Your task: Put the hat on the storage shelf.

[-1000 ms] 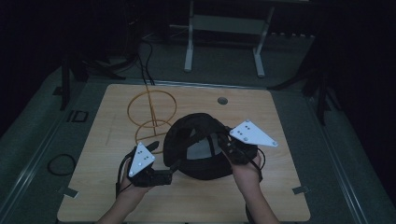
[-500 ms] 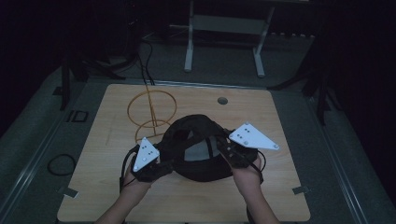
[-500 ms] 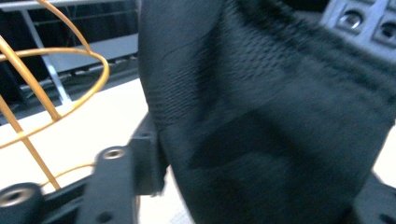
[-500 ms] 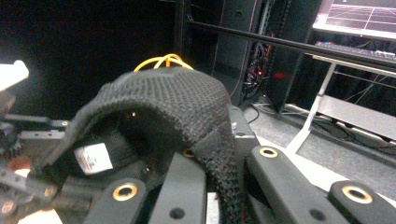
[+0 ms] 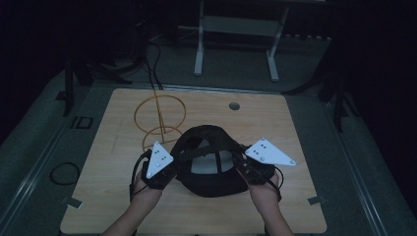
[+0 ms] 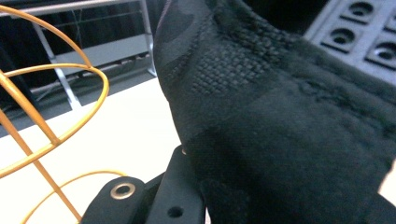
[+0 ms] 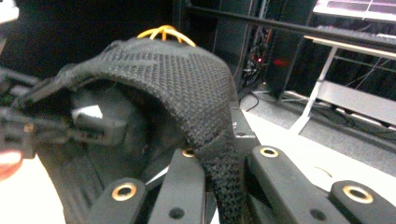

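Observation:
A black knitted cap point(image 5: 209, 162) hangs over the middle of the wooden table point(image 5: 295, 211), opening upward, held between both grippers. My left gripper point(image 5: 169, 169) grips its left rim; its jaws have just been closing with the fabric between them. The left gripper view has the cap's cloth point(image 6: 280, 116) pressed over my left gripper point(image 6: 201, 186). My right gripper point(image 5: 244, 167) is shut on the right rim. In the right gripper view a knitted band of the cap point(image 7: 177, 79) runs down into my right gripper point(image 7: 224, 186).
A gold wire stand point(image 5: 160, 118) rises just behind and left of the cap, close to my left gripper, also the wire stand point(image 6: 51, 140). A round cable hole point(image 5: 234, 105) lies at the table's back. A metal frame point(image 5: 236, 44) stands beyond the table.
The left gripper has edged in against the cap and closed on its left rim. The right gripper and the cap's right side have stayed put.

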Tool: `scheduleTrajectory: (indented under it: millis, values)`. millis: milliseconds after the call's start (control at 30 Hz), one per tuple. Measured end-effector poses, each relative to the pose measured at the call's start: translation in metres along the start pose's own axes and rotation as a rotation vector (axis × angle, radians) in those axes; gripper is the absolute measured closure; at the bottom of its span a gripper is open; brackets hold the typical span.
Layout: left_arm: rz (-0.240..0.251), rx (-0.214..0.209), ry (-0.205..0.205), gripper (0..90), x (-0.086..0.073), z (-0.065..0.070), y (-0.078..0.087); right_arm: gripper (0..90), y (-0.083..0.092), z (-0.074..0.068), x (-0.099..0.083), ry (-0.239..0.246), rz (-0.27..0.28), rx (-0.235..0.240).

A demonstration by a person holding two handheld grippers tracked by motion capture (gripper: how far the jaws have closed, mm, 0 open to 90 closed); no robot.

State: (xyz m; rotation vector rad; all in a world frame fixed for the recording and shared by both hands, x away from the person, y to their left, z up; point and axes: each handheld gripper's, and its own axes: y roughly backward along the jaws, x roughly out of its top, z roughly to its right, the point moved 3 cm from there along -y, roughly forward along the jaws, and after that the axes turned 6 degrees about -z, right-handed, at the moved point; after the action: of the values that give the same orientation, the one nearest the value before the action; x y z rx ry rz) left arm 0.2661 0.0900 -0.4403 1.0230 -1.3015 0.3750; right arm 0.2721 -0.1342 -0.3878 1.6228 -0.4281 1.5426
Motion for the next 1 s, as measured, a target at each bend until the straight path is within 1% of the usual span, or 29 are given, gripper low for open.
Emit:
scheduleTrajectory:
  millis: [67,133,167,200,233,267,300,333,400,500,533,567,600,633,667,700,733,767,800,833,867,900,933,967,1000]
  values:
    - [-0.004,-0.006,0.006,88.8,0.003,0.000,0.000,87.4,0.001,0.001,-0.002,0.001,-0.007,0.005]
    - [-0.007,-0.004,-0.002,88.9,0.005,0.001,0.001,86.5,0.005,0.003,-0.009,-0.006,-0.017,0.005]
    - [-0.006,-0.002,-0.004,88.9,0.007,0.001,0.001,86.5,0.005,0.003,-0.009,-0.006,-0.017,0.005]
    - [-0.004,-0.002,-0.002,88.9,0.009,0.001,0.002,85.1,0.006,0.003,-0.011,-0.006,-0.019,0.008]
    - [0.010,-0.005,-0.007,88.9,0.011,0.001,0.003,83.0,0.007,0.003,-0.012,-0.002,-0.024,0.011]
    - [0.016,0.003,-0.021,88.9,0.014,0.002,0.004,82.4,0.008,0.004,-0.014,0.001,-0.030,0.013]
    - [0.021,0.006,-0.026,88.9,0.016,0.002,0.005,77.8,0.011,0.004,-0.018,0.001,-0.045,0.022]
    - [0.019,0.009,-0.030,88.9,0.019,0.002,0.006,77.8,0.011,0.004,-0.018,0.001,-0.045,0.022]
    - [0.018,0.012,-0.038,89.0,0.025,0.002,0.007,72.0,0.014,0.003,-0.021,-0.003,-0.050,0.042]
    - [0.022,0.028,-0.043,89.0,0.033,0.001,0.009,57.9,0.020,0.002,-0.025,0.004,-0.053,0.070]
    - [0.030,0.028,-0.043,88.9,0.035,0.000,0.010,52.8,0.023,0.000,-0.028,0.019,-0.060,0.084]
    - [0.042,0.031,-0.041,88.9,0.038,-0.001,0.012,52.8,0.023,0.000,-0.028,0.019,-0.060,0.084]
    - [0.050,0.038,-0.038,88.9,0.040,-0.003,0.014,50.1,0.025,-0.001,-0.030,0.038,-0.066,0.083]
    - [0.055,0.032,-0.041,88.9,0.043,-0.004,0.016,47.9,0.026,-0.003,-0.032,0.048,-0.076,0.091]
    - [0.060,0.035,-0.043,88.9,0.045,-0.006,0.019,46.0,0.028,-0.005,-0.035,0.056,-0.087,0.117]
    - [0.064,0.038,-0.044,88.9,0.046,-0.007,0.020,44.0,0.029,-0.007,-0.037,0.064,-0.095,0.132]
    - [0.064,0.037,-0.048,88.9,0.047,-0.008,0.021,42.3,0.035,-0.009,-0.042,0.062,-0.105,0.174]
    - [0.068,0.040,-0.049,88.9,0.047,-0.008,0.022,42.3,0.035,-0.009,-0.042,0.062,-0.105,0.174]
    - [0.069,0.036,-0.053,88.9,0.047,-0.009,0.023,42.2,0.042,-0.009,-0.045,0.057,-0.098,0.202]
    - [0.071,0.027,-0.056,88.9,0.046,-0.009,0.024,42.2,0.042,-0.009,-0.045,0.057,-0.098,0.202]
    - [0.074,0.032,-0.059,88.9,0.045,-0.010,0.025,44.4,0.052,-0.007,-0.047,0.055,-0.095,0.237]
    - [0.071,0.024,-0.064,88.9,0.043,-0.011,0.026,44.4,0.052,-0.007,-0.047,0.055,-0.095,0.237]
    - [0.074,0.022,-0.067,88.9,0.041,-0.013,0.027,45.6,0.057,-0.006,-0.048,0.058,-0.088,0.250]
    - [0.077,0.008,-0.061,88.8,0.039,-0.014,0.028,46.4,0.061,-0.004,-0.047,0.053,-0.088,0.270]
    - [0.085,-0.015,-0.069,88.9,0.037,-0.016,0.029,48.5,0.070,-0.001,-0.045,0.058,-0.084,0.270]
